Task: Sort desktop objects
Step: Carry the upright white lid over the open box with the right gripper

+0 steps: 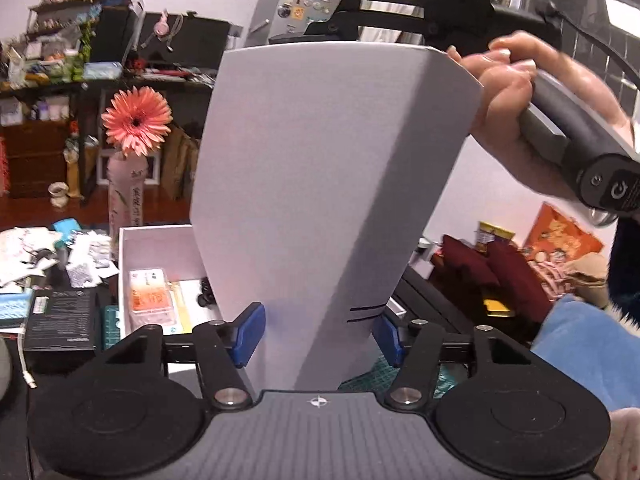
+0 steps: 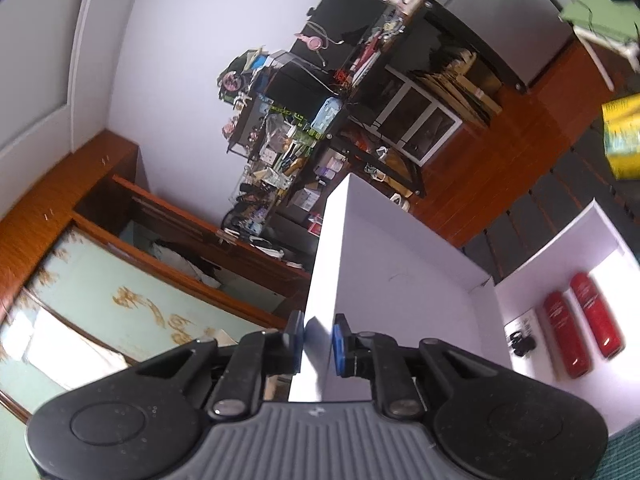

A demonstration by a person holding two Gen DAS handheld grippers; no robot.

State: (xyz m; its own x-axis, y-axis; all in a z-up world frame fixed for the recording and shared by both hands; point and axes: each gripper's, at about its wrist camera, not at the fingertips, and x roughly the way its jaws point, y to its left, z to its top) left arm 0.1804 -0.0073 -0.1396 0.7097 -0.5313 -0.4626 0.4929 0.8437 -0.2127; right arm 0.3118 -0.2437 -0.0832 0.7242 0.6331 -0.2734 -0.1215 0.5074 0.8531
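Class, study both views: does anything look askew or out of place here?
Yes. The white cardboard lid is off the open white box, held tilted between both tools, right tool pinching its edge.

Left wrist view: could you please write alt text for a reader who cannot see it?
A white box lid stands upright between the blue pads of the left gripper; a hand holds the right gripper at its top edge. Behind it, an open white box holds small items, near a pink flower.

Walls: pale wall [image 2: 168, 60]
Floor: reddish wood floor [image 2: 540, 128]
Furniture: cluttered black shelf [image 1: 48, 92] (crowded), wooden cabinet [image 2: 120, 216]
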